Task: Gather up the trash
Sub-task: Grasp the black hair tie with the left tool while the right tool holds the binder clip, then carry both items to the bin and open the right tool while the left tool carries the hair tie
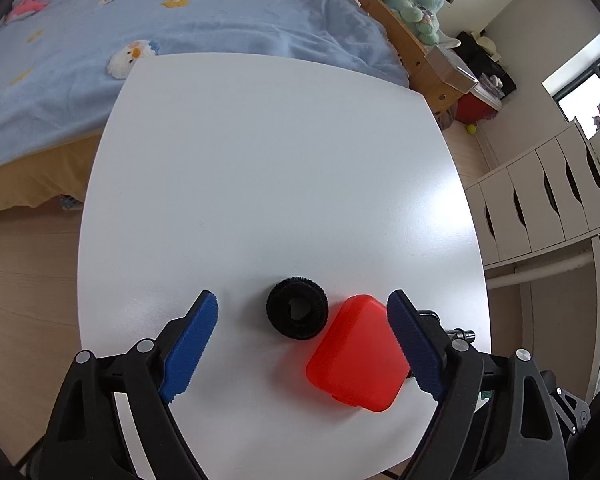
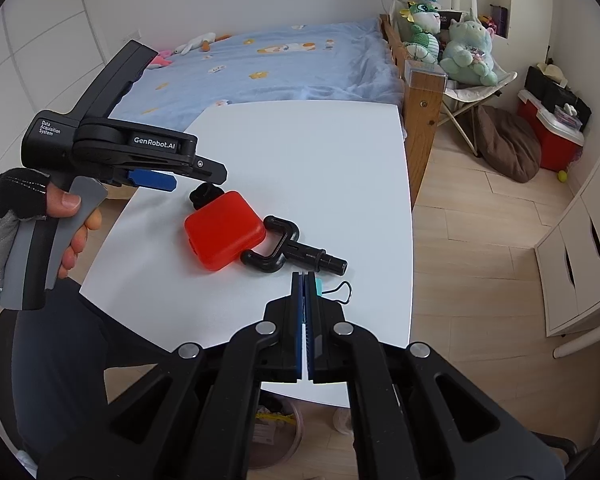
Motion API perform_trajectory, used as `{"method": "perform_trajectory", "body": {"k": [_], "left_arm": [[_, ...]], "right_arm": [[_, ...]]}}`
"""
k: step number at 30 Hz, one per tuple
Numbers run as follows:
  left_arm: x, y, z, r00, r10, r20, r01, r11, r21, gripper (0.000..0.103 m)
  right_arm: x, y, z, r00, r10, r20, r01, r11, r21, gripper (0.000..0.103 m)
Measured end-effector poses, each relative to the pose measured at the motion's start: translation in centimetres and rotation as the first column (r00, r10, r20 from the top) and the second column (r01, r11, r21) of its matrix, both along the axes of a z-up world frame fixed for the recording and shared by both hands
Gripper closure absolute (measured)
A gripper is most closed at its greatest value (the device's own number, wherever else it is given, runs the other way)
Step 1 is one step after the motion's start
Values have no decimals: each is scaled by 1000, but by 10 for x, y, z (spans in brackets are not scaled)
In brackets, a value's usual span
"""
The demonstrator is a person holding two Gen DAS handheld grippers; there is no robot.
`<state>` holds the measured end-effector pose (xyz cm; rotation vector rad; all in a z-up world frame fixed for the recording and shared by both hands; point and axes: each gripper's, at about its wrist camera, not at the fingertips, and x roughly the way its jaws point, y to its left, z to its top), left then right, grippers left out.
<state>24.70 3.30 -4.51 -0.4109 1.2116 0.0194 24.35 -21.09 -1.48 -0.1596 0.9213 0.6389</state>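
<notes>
My left tool (image 1: 302, 340) stood wide apart over the white surface (image 1: 260, 160), gripping nothing; its right blue pad (image 1: 414, 346) lay against the edge of the red box (image 1: 358, 354), though I could not tell whether it truly touched. The red box was a smooth, rounded-corner plastic case lying flat near the surface's near edge. Just beyond it, touching its far-left corner, sat a black fuzzy ring (image 1: 297, 313), between my open pads. My right tool (image 2: 305, 280) was pressed fully together, with nothing visible between its pads, a small teal tag (image 2: 318, 285) with a wire loop just beside its tip. Ahead of it lay a black clamp piece (image 2: 288, 250) against the red box's right side. Farther off stood the bed (image 1: 180, 60) with its blue cover.
</notes>
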Motion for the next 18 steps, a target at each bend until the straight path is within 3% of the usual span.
{"method": "perform_trajectory", "body": {"k": [6,10,13,18], "left_arm": [[1,4,-7,999,26,-26,-25,1000,4,38],[3,5,-10,999,30,-31,-30,1000,5,62],[3,4,-11,999,26,-32,-26,1000,4,73],[1,3,-11,1000,13,-22,-13,1000,8,78]], "right_arm": [[1,-1,0,1000,2,0,-2,1000,5,102],[1,-1,-1,1000,1,-2,-1,1000,5,102],[1,0,-1,1000,0,-5,0,1000,6,102],[1,1,-3,1000,2,-8,-2,1000,6,102]]}}
